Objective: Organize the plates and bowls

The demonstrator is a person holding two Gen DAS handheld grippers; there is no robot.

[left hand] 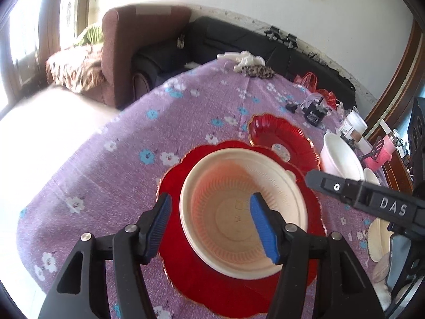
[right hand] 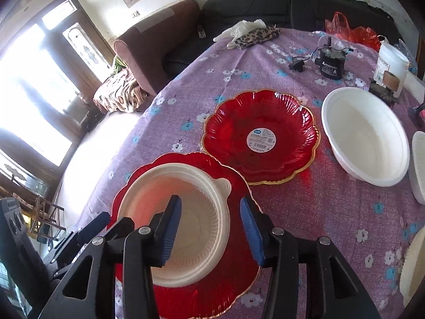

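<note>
A cream ribbed bowl (left hand: pixel 217 180) (right hand: pixel 148 194) sits inside a red scalloped plate (left hand: pixel 191 273) (right hand: pixel 233 287) on the purple flowered tablecloth. My left gripper (left hand: pixel 211 202) is open, its blue pads straddling the bowl's left rim without pressing on it. My right gripper (right hand: pixel 210 200) is also open, astride the bowl's right rim by its tab. One right finger (left hand: pixel 345 188) shows in the left wrist view. Beyond lies a second red plate (left hand: pixel 281 138) (right hand: pixel 260 138) with a round label, empty. To its right stands a white bowl (left hand: pixel 340 156) (right hand: pixel 366 138).
A fluted cream plate (right hand: pixel 414 265) and a white container (right hand: pixel 419 164) lie at the right edge. A black pump (right hand: pixel 330 65), white jar (right hand: pixel 391 65), red bag (right hand: pixel 353 32) and leopard cloth (right hand: pixel 257 37) sit at the back. The table edge drops off on the left.
</note>
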